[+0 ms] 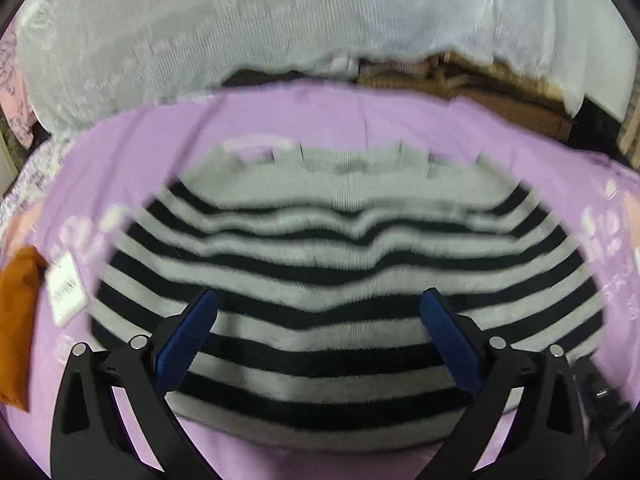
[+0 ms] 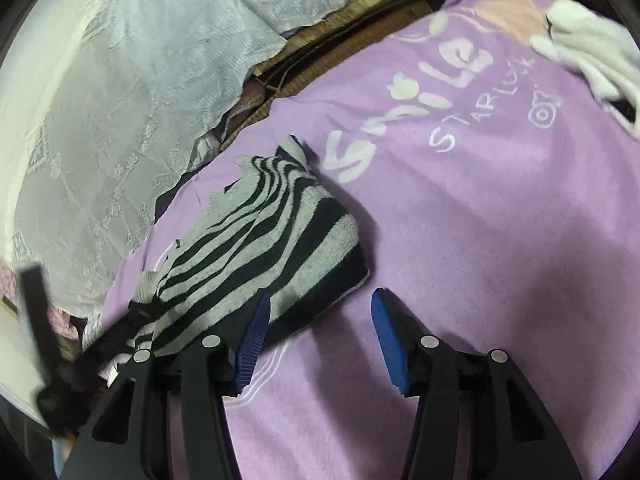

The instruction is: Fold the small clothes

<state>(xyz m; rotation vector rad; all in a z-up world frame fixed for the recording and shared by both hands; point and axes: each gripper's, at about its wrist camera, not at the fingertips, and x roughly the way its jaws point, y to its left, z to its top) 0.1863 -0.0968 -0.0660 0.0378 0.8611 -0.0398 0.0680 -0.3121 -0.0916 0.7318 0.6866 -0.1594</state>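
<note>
A grey and black striped garment [image 1: 344, 280] lies folded on a purple blanket [image 1: 320, 120]. My left gripper [image 1: 318, 300] is open and empty, hovering right over the garment's near half, with one blue pad on each side. In the right wrist view the same garment [image 2: 256, 248] lies left of centre. My right gripper [image 2: 320, 300] is open and empty above the blanket [image 2: 480, 240], with its left pad [image 2: 252, 340] over the garment's near corner. The left gripper's black body [image 2: 52, 368] shows blurred at the lower left.
A white lace cloth [image 1: 280, 28] lies beyond the blanket, also on the left in the right wrist view [image 2: 100, 120]. An orange cloth [image 1: 16, 320] and a white tag [image 1: 66, 288] lie at the left. A white garment [image 2: 592, 48] lies at the far right. Brown mats [image 1: 500, 96] show behind.
</note>
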